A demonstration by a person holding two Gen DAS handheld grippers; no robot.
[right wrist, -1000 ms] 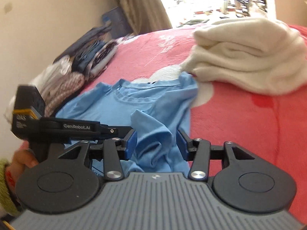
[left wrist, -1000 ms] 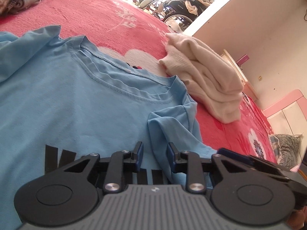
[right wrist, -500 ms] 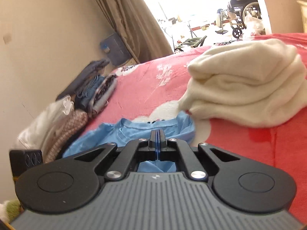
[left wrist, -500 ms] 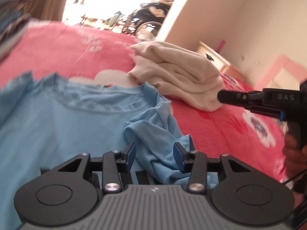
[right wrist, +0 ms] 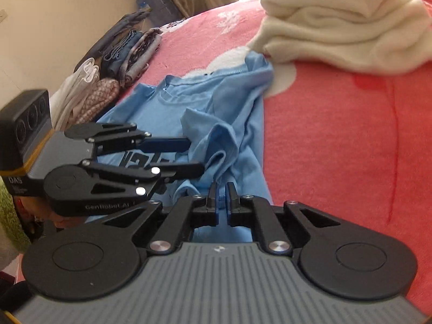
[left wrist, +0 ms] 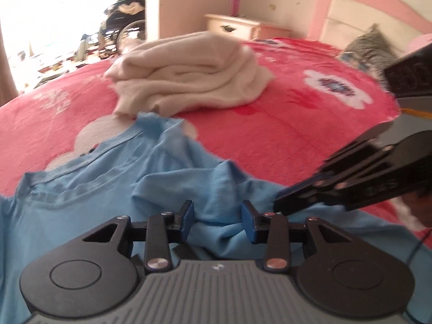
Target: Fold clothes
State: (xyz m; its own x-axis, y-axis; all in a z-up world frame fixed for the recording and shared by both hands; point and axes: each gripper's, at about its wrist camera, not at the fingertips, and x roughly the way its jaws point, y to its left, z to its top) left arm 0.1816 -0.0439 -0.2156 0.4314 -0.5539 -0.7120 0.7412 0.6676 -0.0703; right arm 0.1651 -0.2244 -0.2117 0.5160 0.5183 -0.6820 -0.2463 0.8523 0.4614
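A light blue T-shirt (left wrist: pixel 89 189) (right wrist: pixel 216 102) lies front side up on the red blanket, its right sleeve bunched into folds. My left gripper (left wrist: pixel 217 216) (right wrist: pixel 193 156) is open, its fingers either side of the crumpled sleeve fold. My right gripper (right wrist: pixel 222 195) (left wrist: pixel 282 203) sits at the shirt's right edge, jaws nearly together, pinching blue fabric. A folded cream garment (left wrist: pixel 194 75) (right wrist: pixel 345 27) rests just beyond the shirt's shoulder. The two grippers are close together, the right one just right of the left.
The red flowered blanket (left wrist: pixel 283 124) (right wrist: pixel 337 135) covers the bed. A row of folded clothes (right wrist: pixel 121 62) lies along the wall at the left. A nightstand (left wrist: pixel 237 27), a grey pillow (left wrist: pixel 370 46) and a pink headboard (left wrist: pixel 359 2) stand beyond the bed.
The right gripper went from open to shut and now pinches the shirt's edge. The left gripper swung right toward the sleeve and opened wider. The grippers have come closer together.
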